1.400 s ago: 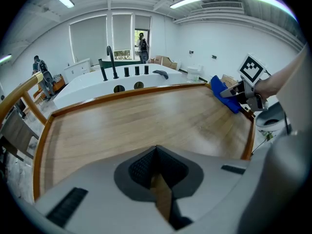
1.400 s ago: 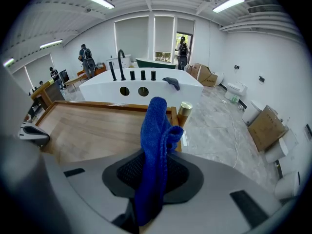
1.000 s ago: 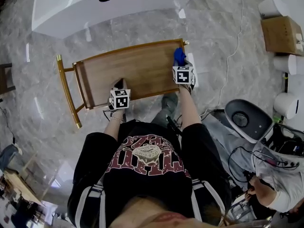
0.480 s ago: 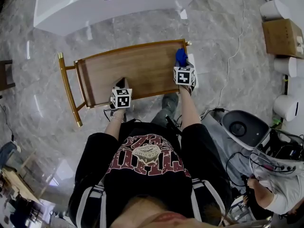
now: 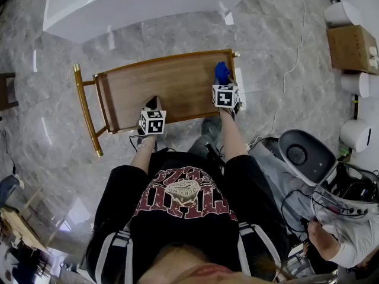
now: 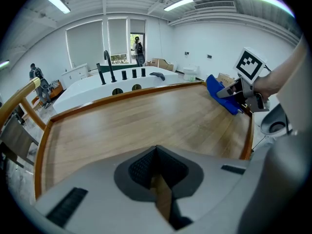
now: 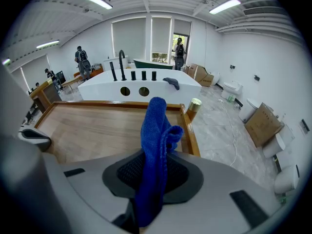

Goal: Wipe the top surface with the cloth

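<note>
A white bathtub (image 5: pixel 89 10) fills the upper left, just beyond the wooden table (image 5: pixel 160 87) at centre frame. A cardboard box (image 5: pixel 349 43) sits on the floor at the upper right, its contents unseen. The blue cloth (image 5: pixel 221 71) is over the table's right end, pinched in the right hand-held gripper (image 5: pixel 224 83). At the table's lower edge, the left hand-held gripper (image 5: pixel 151 105) has its jaws drawn together

Operator log: you wore a black short-sleeved top (image 5: pixel 183 176) with a dark red and cream chest print, and white stripes low on both sides. Your left gripper (image 6: pixel 158 179) and right gripper (image 7: pixel 152 179) had pale grey shells and dark mesh-textured pads. Each carried a white cube (image 5: pixel 152 122) with black square markers
</note>
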`<state>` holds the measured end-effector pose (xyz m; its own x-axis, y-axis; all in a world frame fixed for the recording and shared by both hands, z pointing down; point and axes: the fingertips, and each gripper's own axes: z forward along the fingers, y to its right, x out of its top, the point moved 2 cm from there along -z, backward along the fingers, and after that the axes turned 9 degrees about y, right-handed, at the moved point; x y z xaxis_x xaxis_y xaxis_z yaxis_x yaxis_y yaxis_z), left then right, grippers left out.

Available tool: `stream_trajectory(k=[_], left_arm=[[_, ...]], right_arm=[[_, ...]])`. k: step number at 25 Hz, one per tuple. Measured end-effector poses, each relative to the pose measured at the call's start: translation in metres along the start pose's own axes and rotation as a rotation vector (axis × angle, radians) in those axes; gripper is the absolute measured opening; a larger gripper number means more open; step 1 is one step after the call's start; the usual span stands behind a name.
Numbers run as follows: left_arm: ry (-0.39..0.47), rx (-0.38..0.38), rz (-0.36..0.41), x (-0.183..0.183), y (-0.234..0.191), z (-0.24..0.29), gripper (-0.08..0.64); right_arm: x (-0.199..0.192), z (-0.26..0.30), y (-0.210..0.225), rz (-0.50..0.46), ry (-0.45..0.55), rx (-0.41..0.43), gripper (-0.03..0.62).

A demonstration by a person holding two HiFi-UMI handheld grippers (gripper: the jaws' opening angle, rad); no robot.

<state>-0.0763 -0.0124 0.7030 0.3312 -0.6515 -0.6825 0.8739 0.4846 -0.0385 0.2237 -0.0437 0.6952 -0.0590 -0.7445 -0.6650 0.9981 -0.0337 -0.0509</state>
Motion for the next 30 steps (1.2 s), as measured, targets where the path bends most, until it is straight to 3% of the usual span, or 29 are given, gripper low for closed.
stream_trajectory(k=[23,27,30], left_arm=[[0.015,-0.019,-0.030,-0.016,0.000,-0.011,0.048],[-0.006,-0.012,0.030,-0.016,-0.004,-0.018,0.048],[0.024,-0.015,0.048,-0.013,-0.006,-0.028,0.048]], right_arm=[[-0.004,-0.010,-0.078,-0.067,0.019,0.093,0.089],[-0.002,-0.011,-0.095,-0.084,0.022,0.115,0.089],[-0.001,-0.012,-0.108,-0.095,0.022,0.124,0.089]])
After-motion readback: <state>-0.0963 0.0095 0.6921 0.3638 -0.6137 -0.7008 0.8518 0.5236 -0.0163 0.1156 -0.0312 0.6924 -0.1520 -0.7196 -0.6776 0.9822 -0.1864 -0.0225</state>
